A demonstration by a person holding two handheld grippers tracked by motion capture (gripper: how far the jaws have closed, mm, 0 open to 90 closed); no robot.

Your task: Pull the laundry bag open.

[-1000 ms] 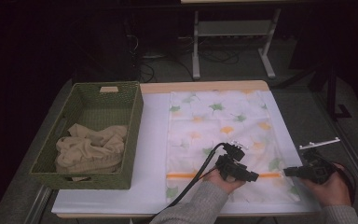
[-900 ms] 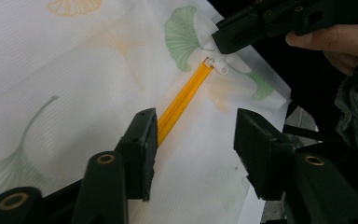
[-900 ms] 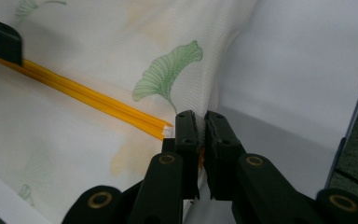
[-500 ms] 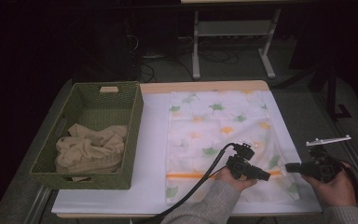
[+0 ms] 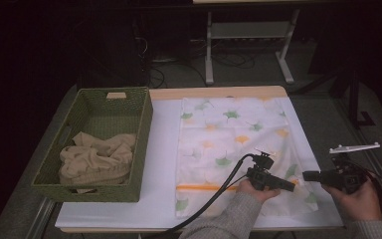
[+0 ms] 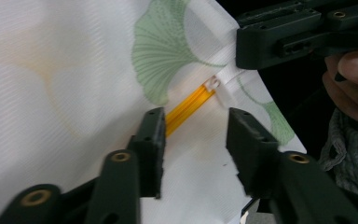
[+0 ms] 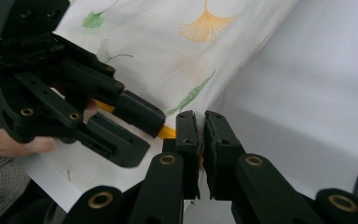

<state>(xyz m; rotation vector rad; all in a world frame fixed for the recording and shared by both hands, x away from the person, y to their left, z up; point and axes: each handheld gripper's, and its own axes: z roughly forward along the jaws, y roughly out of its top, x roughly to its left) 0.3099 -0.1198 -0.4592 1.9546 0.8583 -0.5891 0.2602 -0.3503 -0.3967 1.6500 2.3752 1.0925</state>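
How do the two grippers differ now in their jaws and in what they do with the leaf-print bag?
The left gripper has its jaws apart, over the bag's orange zipper; the right gripper has its jaws nearly together, pinching the bag's edge. In the high view, the left gripper lies over the bag, the right gripper beside its corner. Both are black and hand-held.

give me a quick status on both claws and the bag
Right claw shut on leaf-print bag edge. Left claw open over orange zipper, jaws just moved. Nothing in the way.
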